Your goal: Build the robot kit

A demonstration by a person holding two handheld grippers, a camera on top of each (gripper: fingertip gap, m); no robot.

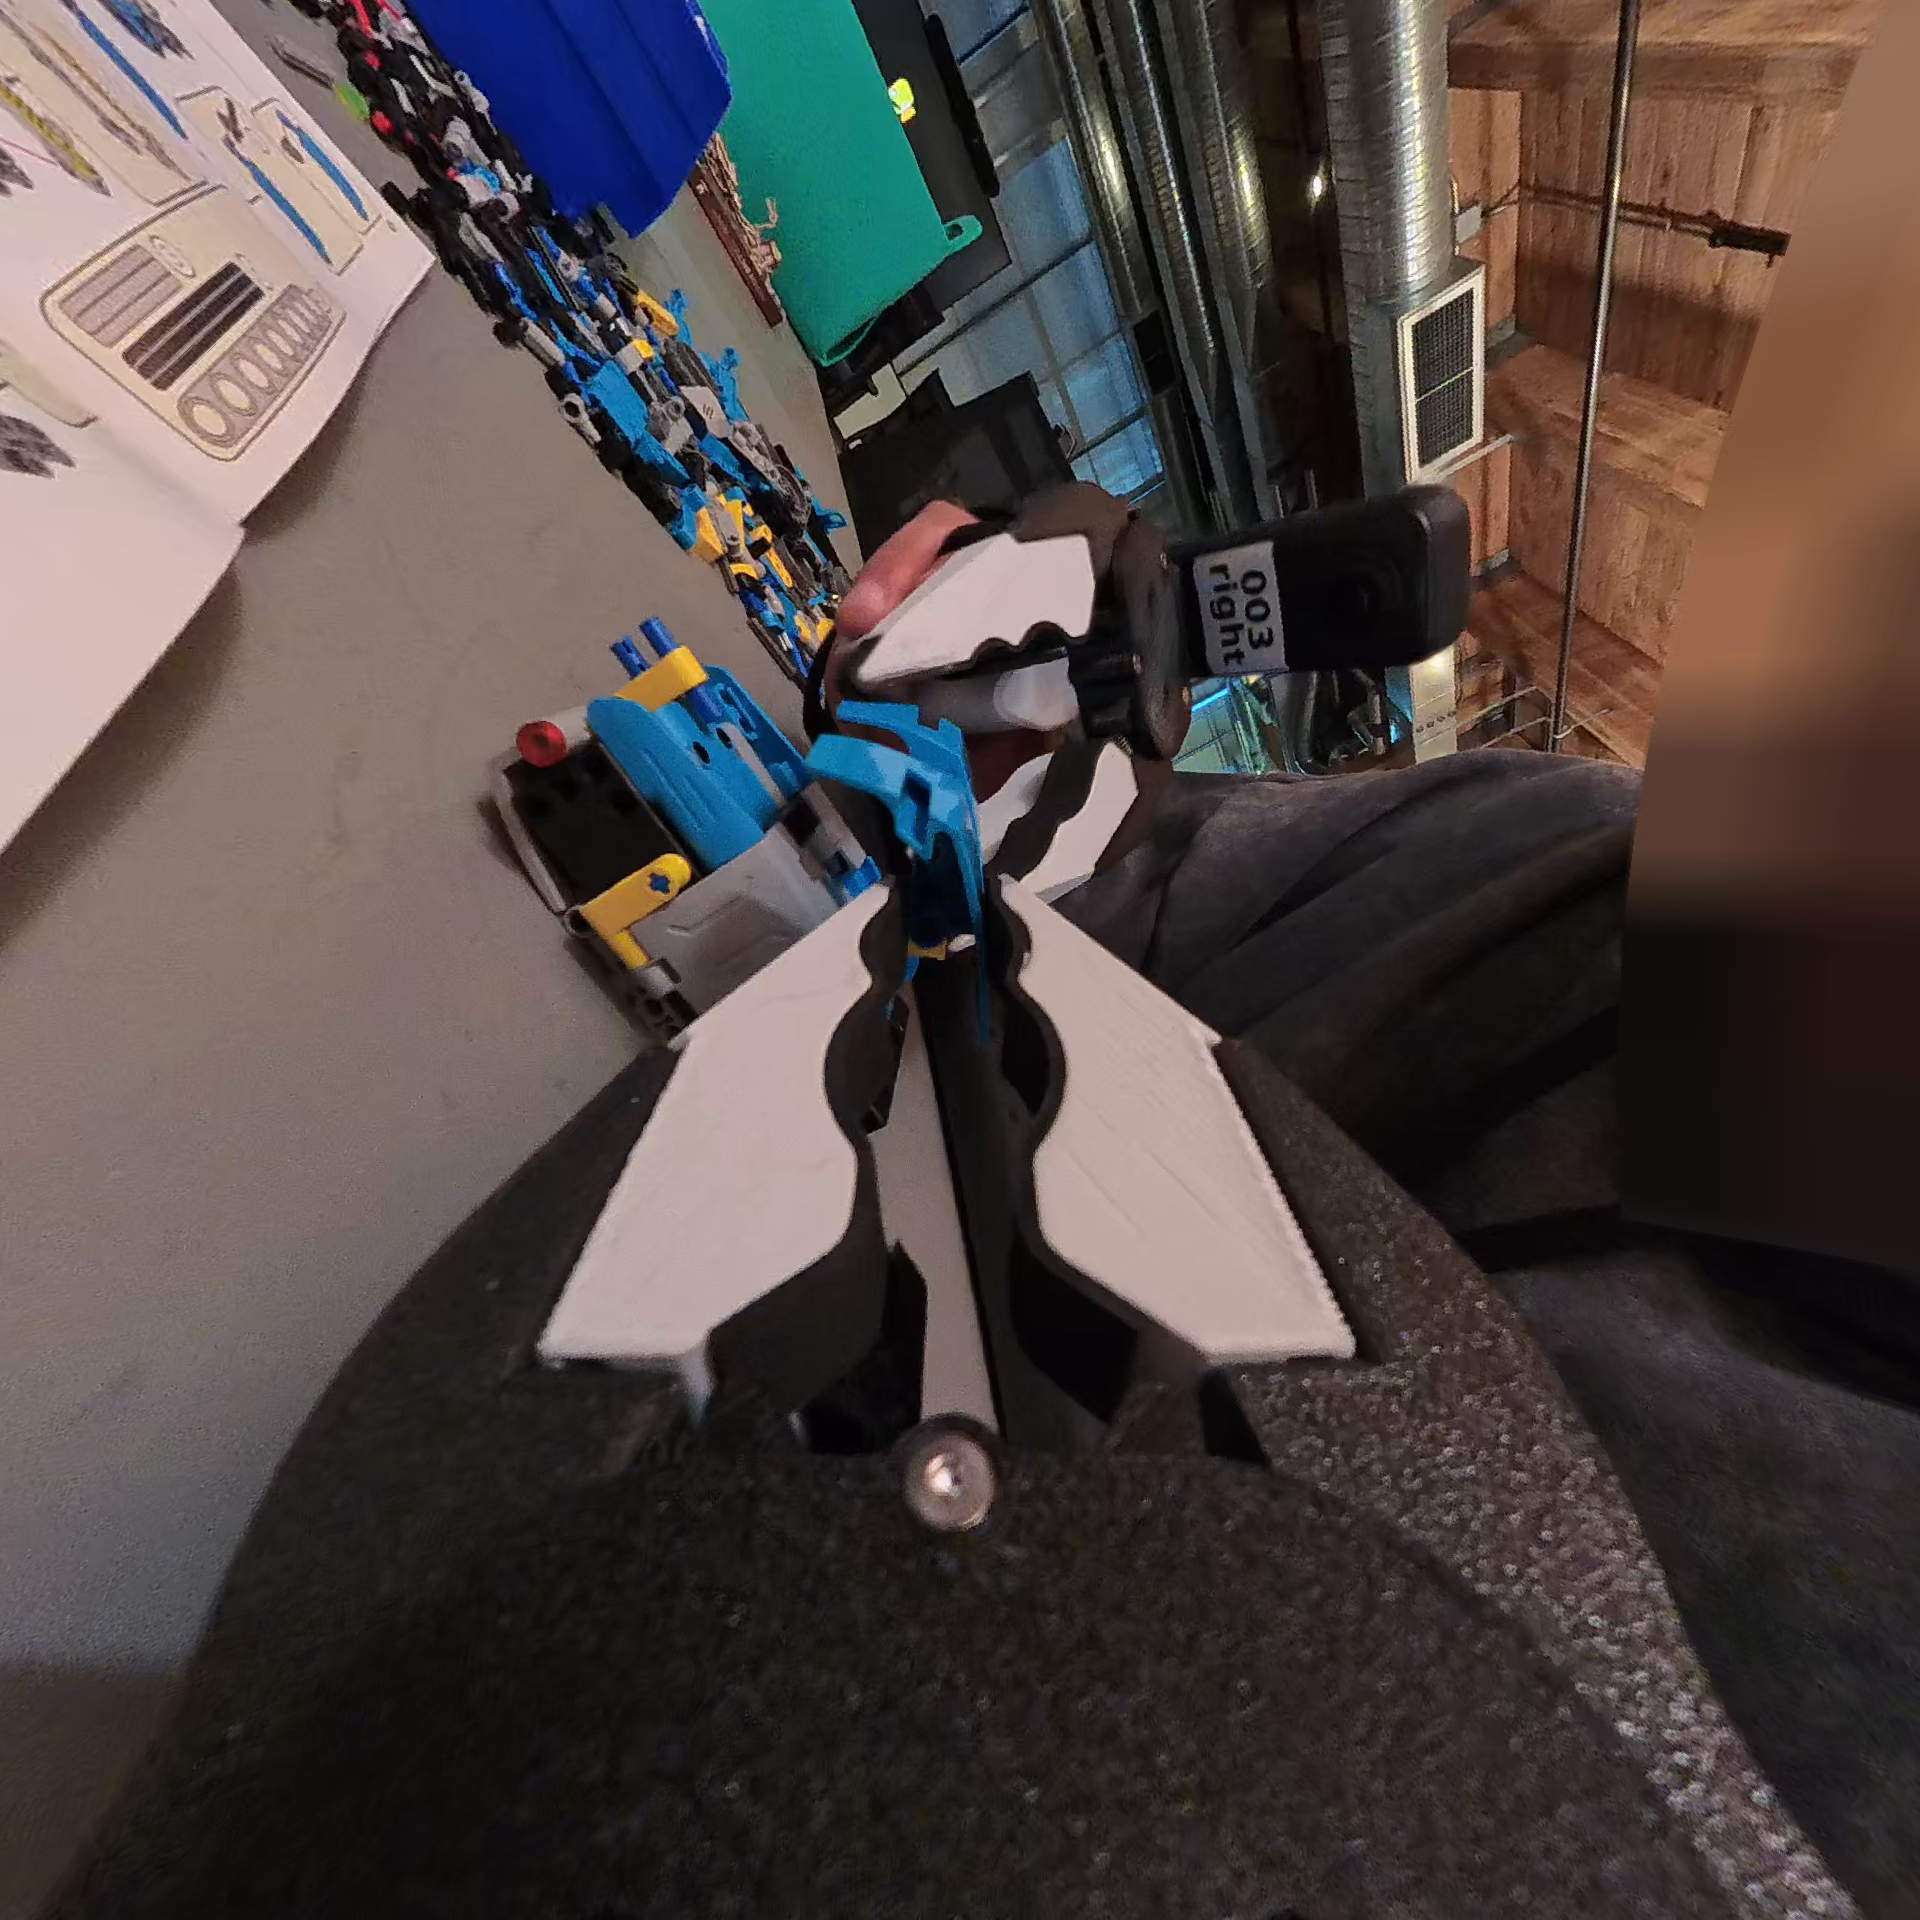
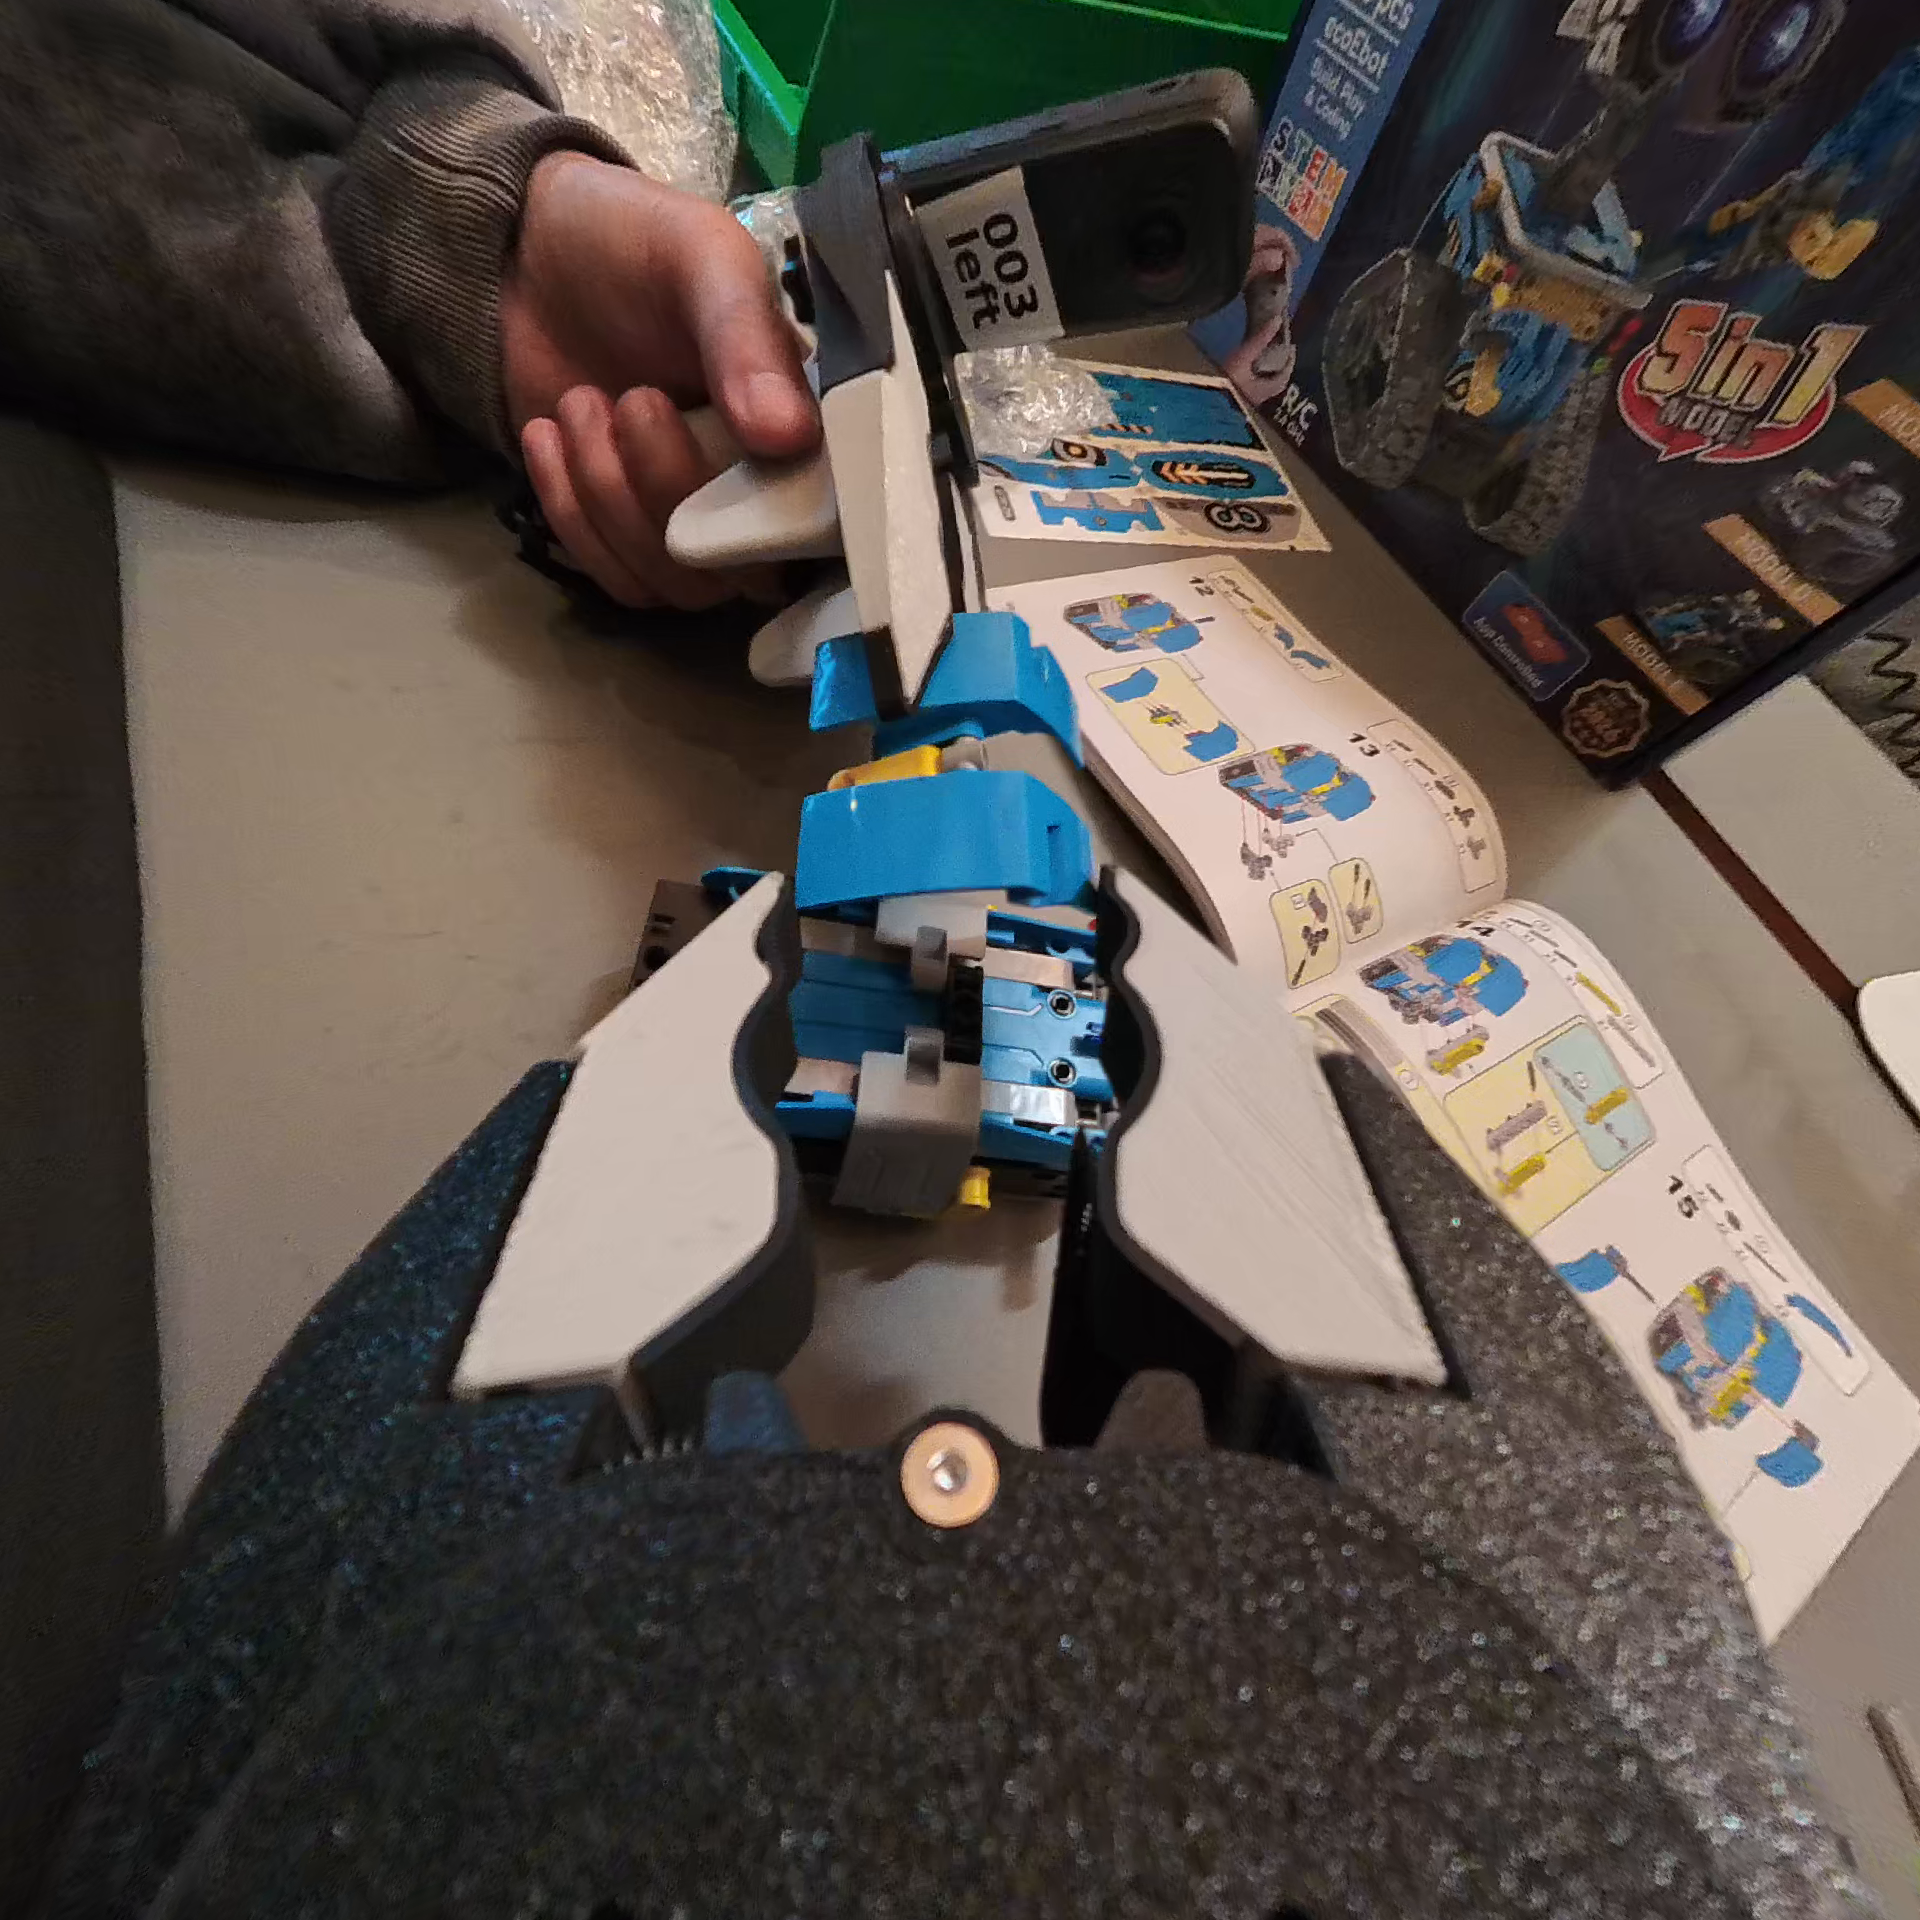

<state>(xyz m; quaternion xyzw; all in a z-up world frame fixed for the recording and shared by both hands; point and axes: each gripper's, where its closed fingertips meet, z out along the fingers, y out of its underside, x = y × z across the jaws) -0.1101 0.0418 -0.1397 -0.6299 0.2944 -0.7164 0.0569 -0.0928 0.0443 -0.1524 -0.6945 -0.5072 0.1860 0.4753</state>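
A half-built blue, grey and yellow brick model (image 2: 935, 1029) lies on the grey table (image 2: 364, 831). My right gripper (image 2: 943, 904) is shut on its body, one finger on each side. My left gripper (image 1: 945, 904) is shut on a curved blue panel piece (image 1: 904, 769) and holds it against the far end of the model (image 1: 665, 821). In the right wrist view the left gripper (image 2: 904, 665) comes down from above with the blue panel (image 2: 997, 675) at its tip. In the left wrist view the right gripper (image 1: 935, 727) sits just behind the panel.
An open instruction booklet (image 2: 1351, 935) lies right of the model, with a sticker sheet (image 2: 1132, 468) and the product box (image 2: 1610, 364) beyond it. A pile of loose pieces (image 1: 623, 343) and a blue bin (image 1: 592, 94) lie along the table's far side. A green bin (image 2: 935, 62) stands behind.
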